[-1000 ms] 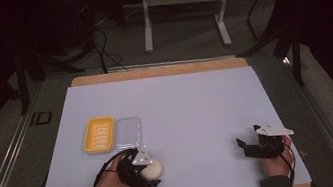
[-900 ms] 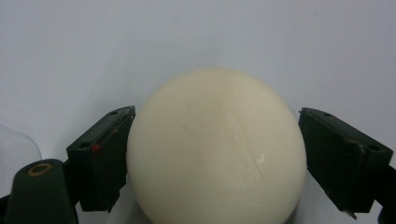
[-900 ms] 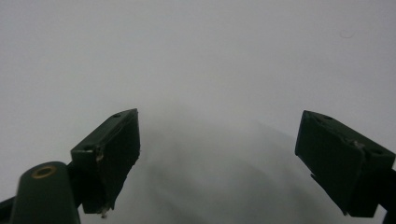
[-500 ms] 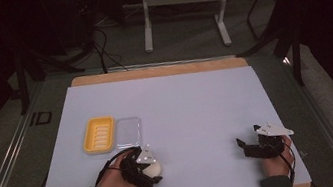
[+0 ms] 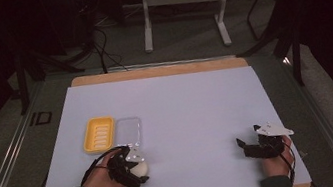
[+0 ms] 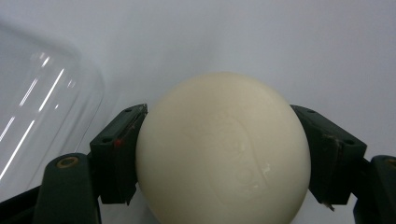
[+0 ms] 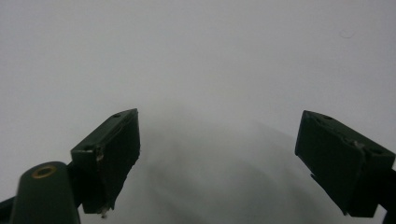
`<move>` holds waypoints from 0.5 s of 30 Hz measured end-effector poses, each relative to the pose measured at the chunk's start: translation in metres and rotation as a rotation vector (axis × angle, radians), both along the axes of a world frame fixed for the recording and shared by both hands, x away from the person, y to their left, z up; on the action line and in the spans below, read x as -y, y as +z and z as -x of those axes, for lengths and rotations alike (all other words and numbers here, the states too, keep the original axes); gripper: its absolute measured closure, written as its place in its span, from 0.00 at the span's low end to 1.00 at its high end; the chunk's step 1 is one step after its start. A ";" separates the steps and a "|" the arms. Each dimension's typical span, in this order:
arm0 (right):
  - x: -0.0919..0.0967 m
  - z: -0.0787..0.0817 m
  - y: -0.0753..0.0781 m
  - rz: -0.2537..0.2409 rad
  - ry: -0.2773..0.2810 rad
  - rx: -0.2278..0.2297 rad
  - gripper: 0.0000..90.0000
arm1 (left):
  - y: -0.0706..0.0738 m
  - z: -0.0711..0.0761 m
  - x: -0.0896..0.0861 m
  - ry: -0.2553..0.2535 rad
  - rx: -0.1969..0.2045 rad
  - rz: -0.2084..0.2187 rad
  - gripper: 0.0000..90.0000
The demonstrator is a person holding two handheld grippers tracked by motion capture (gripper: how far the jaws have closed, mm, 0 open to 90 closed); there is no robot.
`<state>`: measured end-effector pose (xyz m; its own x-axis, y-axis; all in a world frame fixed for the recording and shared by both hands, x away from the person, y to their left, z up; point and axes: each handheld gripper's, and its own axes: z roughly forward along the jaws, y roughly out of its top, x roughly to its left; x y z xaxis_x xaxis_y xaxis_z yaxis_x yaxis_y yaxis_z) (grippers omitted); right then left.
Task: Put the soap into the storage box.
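Observation:
A cream, rounded bar of soap (image 6: 224,154) sits between my left gripper's (image 6: 224,161) two black jaws, whose pads press on both its sides. The jaws have just been closing onto it. In the high view the left gripper (image 5: 135,173) and the soap (image 5: 141,168) are low at the front left of the white sheet (image 5: 191,104). Just beyond them lie a yellow ribbed soap dish (image 5: 99,133) and a clear lid (image 5: 128,131), which also shows at the left of the left gripper view (image 6: 37,107). My right gripper (image 5: 241,145) rests at the front right, its jaws (image 7: 229,158) wide apart over bare sheet.
The white sheet covers a wooden board (image 5: 161,70) with dark floor around it. A metal stand (image 5: 180,0) and cables lie beyond the far edge. A metal rail (image 5: 8,164) runs along the left side.
The left gripper's jaws have drawn in around the soap, and gripper and soap have shifted slightly left. The right gripper has kept still.

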<state>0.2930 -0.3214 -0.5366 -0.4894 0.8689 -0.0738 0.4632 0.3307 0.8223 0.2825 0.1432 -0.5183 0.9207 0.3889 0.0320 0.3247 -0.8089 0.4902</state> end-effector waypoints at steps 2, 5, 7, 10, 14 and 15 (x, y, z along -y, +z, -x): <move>0.000 0.000 0.000 0.001 0.000 -0.001 0.16 | 0.002 -0.001 -0.005 0.006 -0.010 -0.029 0.27; 0.000 0.000 0.000 0.001 -0.001 0.000 0.15 | 0.005 -0.004 -0.013 0.007 -0.020 -0.088 0.27; 0.000 0.000 0.000 0.001 -0.001 -0.001 0.16 | 0.007 -0.007 -0.017 0.004 -0.029 -0.122 0.27; 0.000 0.000 0.000 0.001 -0.002 -0.001 0.15 | 0.009 -0.010 -0.022 -0.001 -0.047 -0.158 0.27; 0.000 0.000 0.000 0.002 -0.001 -0.002 0.15 | 0.011 -0.013 -0.024 -0.013 -0.044 -0.216 0.24; 0.000 0.000 0.000 0.003 -0.001 -0.002 0.15 | 0.011 -0.014 -0.024 -0.013 -0.044 -0.223 0.23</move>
<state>0.2932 -0.3212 -0.5367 -0.4887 0.8692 -0.0753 0.4650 0.3325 0.8205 0.2965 0.1673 -0.5070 0.9281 0.3647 0.0754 0.3306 -0.8999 0.2843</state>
